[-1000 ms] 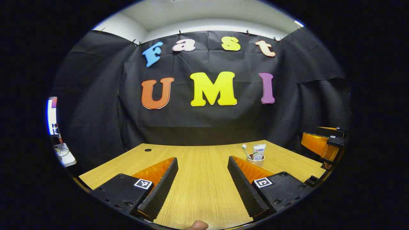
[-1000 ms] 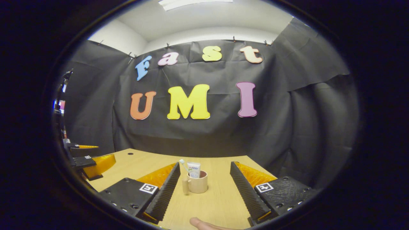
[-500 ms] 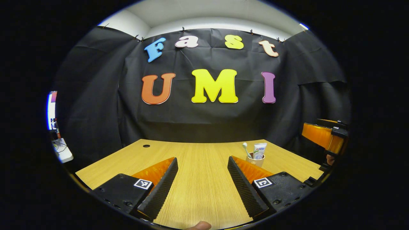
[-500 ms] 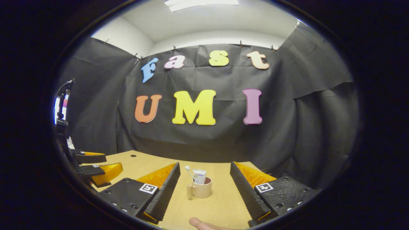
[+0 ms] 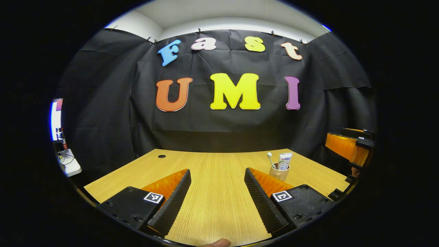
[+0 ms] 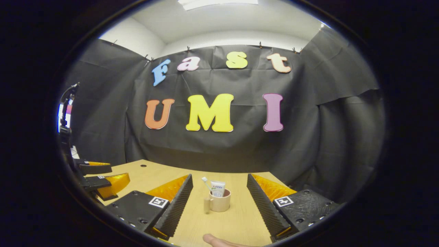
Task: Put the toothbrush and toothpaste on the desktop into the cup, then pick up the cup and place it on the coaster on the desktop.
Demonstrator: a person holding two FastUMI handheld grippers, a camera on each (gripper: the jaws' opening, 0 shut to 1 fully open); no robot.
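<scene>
A beige cup [image 6: 219,202] with a side handle stands on the wooden desk [image 6: 233,223], holding a white toothbrush [image 6: 206,183] and a toothpaste tube [image 6: 217,188] upright. My right gripper [image 6: 219,175] is open, and the cup sits in the gap ahead, touching neither finger. In the left gripper view the cup [image 5: 281,173] stands to the right, past the right finger, with the toothbrush [image 5: 270,159] and the tube [image 5: 284,161] in it. My left gripper [image 5: 217,170] is open over bare desk [image 5: 212,206]. Each gripper shows at the side of the other's view: right gripper [image 5: 346,149], left gripper [image 6: 103,175].
A round cable hole [image 5: 161,156] lies near the desk's far left corner. Black cloth walls close the desk's back and sides. A white device [image 5: 68,164] sits off the desk to the left. A thumb [image 6: 219,240] shows at the bottom edge.
The cup stays put on the desk. The right gripper's view has tipped up a little, so the cup sits lower in it. In the left gripper view the cup has slid slightly right.
</scene>
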